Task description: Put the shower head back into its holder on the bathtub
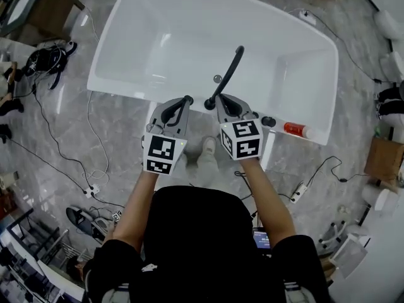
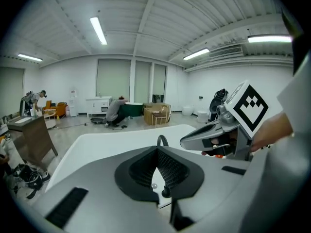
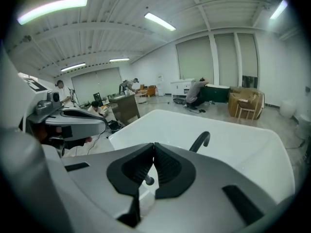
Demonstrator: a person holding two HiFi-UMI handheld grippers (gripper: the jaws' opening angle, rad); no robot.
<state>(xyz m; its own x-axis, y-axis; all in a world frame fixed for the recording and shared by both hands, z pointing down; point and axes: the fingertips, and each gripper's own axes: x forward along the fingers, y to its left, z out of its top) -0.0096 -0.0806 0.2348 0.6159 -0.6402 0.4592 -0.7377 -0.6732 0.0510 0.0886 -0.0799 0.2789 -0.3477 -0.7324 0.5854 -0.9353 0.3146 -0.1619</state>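
Floor cable [image 1: 95,145]: lies on the grey floor, well to the left of the left tongs and outside the tub.
Bathtub [image 1: 158,43]: white, its near rim runs just in front of both pairs of tongs, and the basin opens beyond them.
Left tongs [image 1: 187,98] [image 2: 156,150]: clenched, the two black pads meet and nothing is between them. The tips point toward the tub rim, just left of the lower end of the shower head, and do not touch it.
Round fitting [image 1: 217,79]: small and metallic, on the tub's inner wall, beyond the tips of both tongs and just left of the shower head.
Shower head [image 1: 228,74] [image 2: 162,140] [image 3: 200,141]: long, thin and black. Its lower end sits at the near rim of the tub, between the two pairs of tips and closer to the right ones. Its long axis runs away from the tongs over the basin and leans a little to the right. The far end bends over like a hook. Neither pair of tongs holds it. How deep it sits in its holder I cannot tell.
Right tongs [image 1: 218,98] [image 3: 154,145]: clenched on nothing, the pads are pressed together. The tips are just beside the lower end of the shower head.
Black knob [image 1: 268,121]: on the rim, just right of the right tongs.
Red-and-white object [image 1: 295,129]: lies on the rim further right, beside the knob.
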